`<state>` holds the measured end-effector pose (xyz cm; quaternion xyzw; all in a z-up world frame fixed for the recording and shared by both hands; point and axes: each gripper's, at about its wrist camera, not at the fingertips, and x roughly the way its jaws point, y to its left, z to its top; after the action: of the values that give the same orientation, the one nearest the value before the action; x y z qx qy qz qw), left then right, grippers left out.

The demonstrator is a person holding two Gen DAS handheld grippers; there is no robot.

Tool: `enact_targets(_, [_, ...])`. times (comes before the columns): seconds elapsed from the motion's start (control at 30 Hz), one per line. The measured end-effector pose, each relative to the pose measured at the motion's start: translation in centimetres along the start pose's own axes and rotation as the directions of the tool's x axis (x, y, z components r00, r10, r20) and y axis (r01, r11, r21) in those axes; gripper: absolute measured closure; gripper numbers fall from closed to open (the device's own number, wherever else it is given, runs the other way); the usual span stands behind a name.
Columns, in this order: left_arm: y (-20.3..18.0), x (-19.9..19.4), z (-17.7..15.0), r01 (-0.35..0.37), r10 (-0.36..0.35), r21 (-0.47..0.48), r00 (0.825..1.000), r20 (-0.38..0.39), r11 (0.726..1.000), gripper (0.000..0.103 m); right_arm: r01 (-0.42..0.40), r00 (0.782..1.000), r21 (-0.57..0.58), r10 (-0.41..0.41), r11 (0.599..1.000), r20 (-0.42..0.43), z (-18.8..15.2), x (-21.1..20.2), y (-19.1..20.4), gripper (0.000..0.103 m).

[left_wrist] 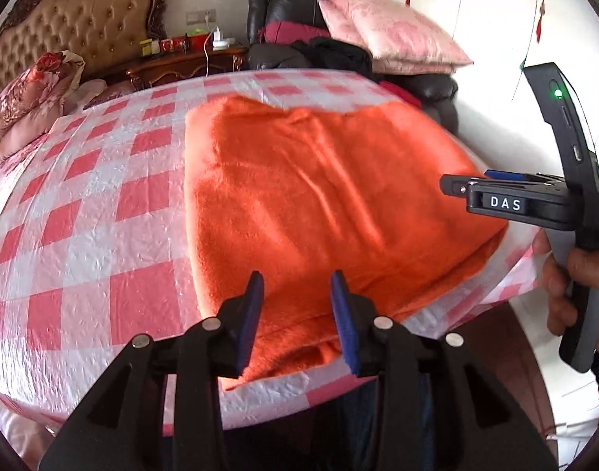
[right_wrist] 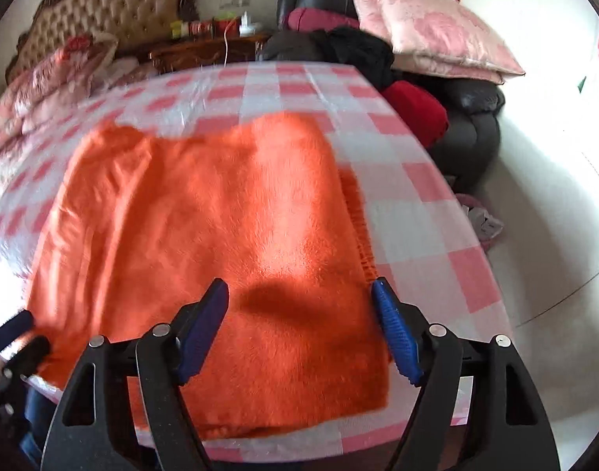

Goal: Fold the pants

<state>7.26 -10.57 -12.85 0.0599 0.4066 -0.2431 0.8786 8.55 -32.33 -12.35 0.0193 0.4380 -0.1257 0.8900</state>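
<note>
Fleecy orange pants (left_wrist: pixel 319 204) lie folded into a thick rectangle on a pink-and-white checked cloth (left_wrist: pixel 103 204). My left gripper (left_wrist: pixel 297 282) hovers over their near edge, jaws apart, nothing pinched between the blue pads. My right gripper (right_wrist: pixel 299 288) stands wide open above the near right part of the pants (right_wrist: pixel 205 212), its right finger close to the folded side edge. The left wrist view shows the right gripper (left_wrist: pixel 452 184) side-on at the pants' right edge, held by a hand (left_wrist: pixel 558 274). At the right wrist view's lower left, the left gripper (right_wrist: pixel 24 333) is blurred.
The checked cloth (right_wrist: pixel 417 180) covers a table whose near edge lies just below the grippers. Behind stand a black leather chair (left_wrist: pixel 283 4) piled with a pink pillow (left_wrist: pixel 393 31) and clothes, a wooden nightstand (left_wrist: pixel 189 62), and a bed with a tufted headboard (left_wrist: pixel 79 19).
</note>
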Motion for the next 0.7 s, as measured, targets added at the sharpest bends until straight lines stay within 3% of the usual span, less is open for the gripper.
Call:
enact_targets(0.17, [-0.3, 0.8, -0.6, -0.006, 0.005, -0.019, 0.999, -0.038, 1.0, 0.067, -0.016, 1.0, -0.017, 0.016, 1.0, 0.014, -0.9, -2.2, 1.0, 0.03])
enact_targets(0.3, [-0.3, -0.4, -0.5, -0.012, 0.011, -0.039, 1.0, -0.011, 0.999, 0.067, 0.012, 0.997, -0.088, -0.019, 0.996, -0.071, -2.4, -0.9, 2.3, 0.026])
enact_targets(0.5, [-1.1, -3.0, -1.1, -0.043, 0.044, -0.026, 0.998, 0.036, 0.999, 0.066, 0.006, 1.0, -0.057, -0.006, 0.998, 0.009, -3.5, -3.6, 2.2, 0.026])
enact_targets(0.7, [-3.7, -2.6, 1.9, 0.048, -0.049, 0.017, 0.995, 0.083, 0.999, 0.066, 0.013, 1.0, -0.028, -0.012, 1.0, 0.025, -4.0, -4.6, 2.1, 0.027])
